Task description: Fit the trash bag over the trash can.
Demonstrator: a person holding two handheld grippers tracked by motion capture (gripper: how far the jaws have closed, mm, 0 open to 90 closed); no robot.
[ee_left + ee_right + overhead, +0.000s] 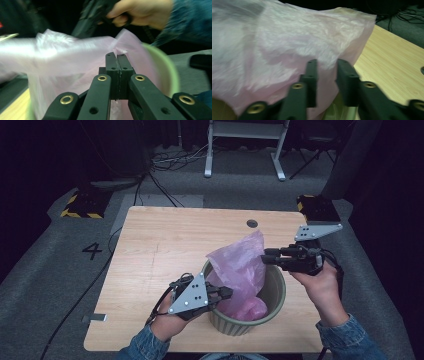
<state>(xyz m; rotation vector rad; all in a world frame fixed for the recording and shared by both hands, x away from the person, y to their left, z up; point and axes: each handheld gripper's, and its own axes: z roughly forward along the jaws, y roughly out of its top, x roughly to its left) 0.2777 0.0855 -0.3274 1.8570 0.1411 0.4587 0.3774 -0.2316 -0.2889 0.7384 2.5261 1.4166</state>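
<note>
Pink bag [239, 270] half in the green bin [272, 301] on the tabletop [160, 250] — from the high view I'm lining that bin, and the bag's top stands up above the rim. My left tongs [226, 293] sit at the near rim, my right tongs [266, 258] level at the bag's far edge.

Left gripper view: left tongs [117, 55] pressed together, pinching a fold of bag [62, 57] beside the bin [172, 75] wall.

Right gripper view: right tongs [327, 65] part-open against the bag [287, 45], blurred, no film clamped that I can see. Next, I reckon, grab that edge and stretch it over the rim.
</note>
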